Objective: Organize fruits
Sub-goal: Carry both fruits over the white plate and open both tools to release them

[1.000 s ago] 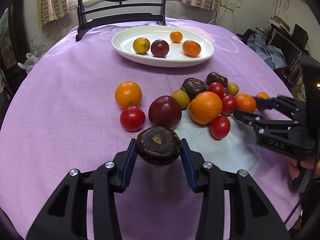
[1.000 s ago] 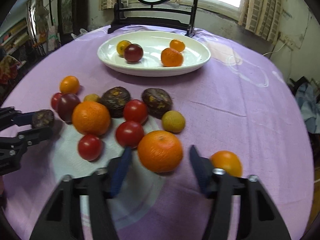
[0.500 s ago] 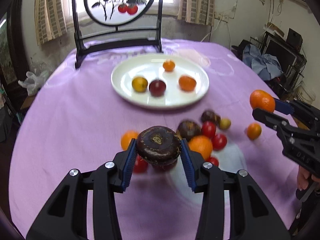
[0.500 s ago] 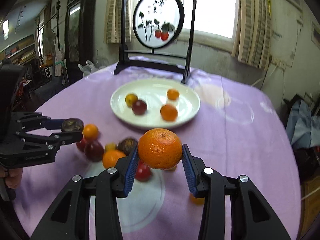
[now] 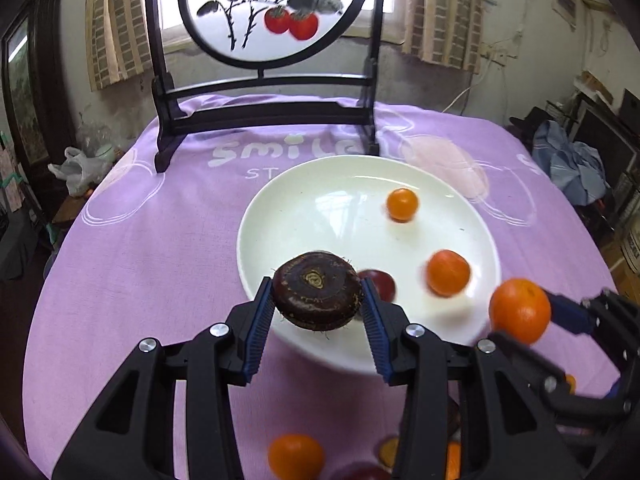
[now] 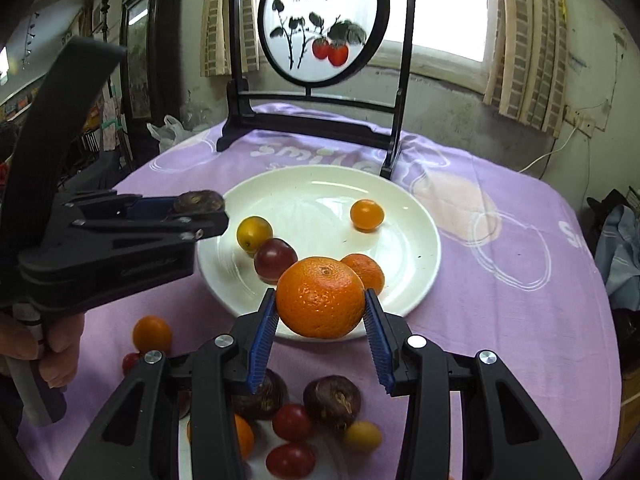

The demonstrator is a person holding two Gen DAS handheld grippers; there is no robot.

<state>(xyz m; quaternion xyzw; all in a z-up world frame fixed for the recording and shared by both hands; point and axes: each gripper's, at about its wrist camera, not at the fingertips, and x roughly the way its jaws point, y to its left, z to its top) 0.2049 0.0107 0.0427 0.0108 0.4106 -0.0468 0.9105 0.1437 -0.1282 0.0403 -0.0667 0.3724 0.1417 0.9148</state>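
Right wrist view showed the right hand-held gripper [image 6: 320,312] clamped on an orange [image 6: 320,300], the left hand-held gripper [image 5: 318,300] clamped on a water chestnut [image 5: 318,290], both over the white plate [image 6: 416,208]; next likely lowering and releasing.

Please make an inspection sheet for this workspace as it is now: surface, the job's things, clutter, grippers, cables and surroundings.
Surface: round table under a purple tablecloth printed with "smile".
Job's things: white plate holds a yellow fruit, a dark red fruit and two small orange fruits; loose tomatoes, dark brown fruits and oranges lie on the cloth nearer the camera.
Clutter: a decorative screen painted with red fruit stands behind the plate.
Grippers: left gripper shut on a dark brown fruit; right gripper shut on an orange, both near the plate.
Cables: white wire on the wall.
Surroundings: curtained window, cluttered room.
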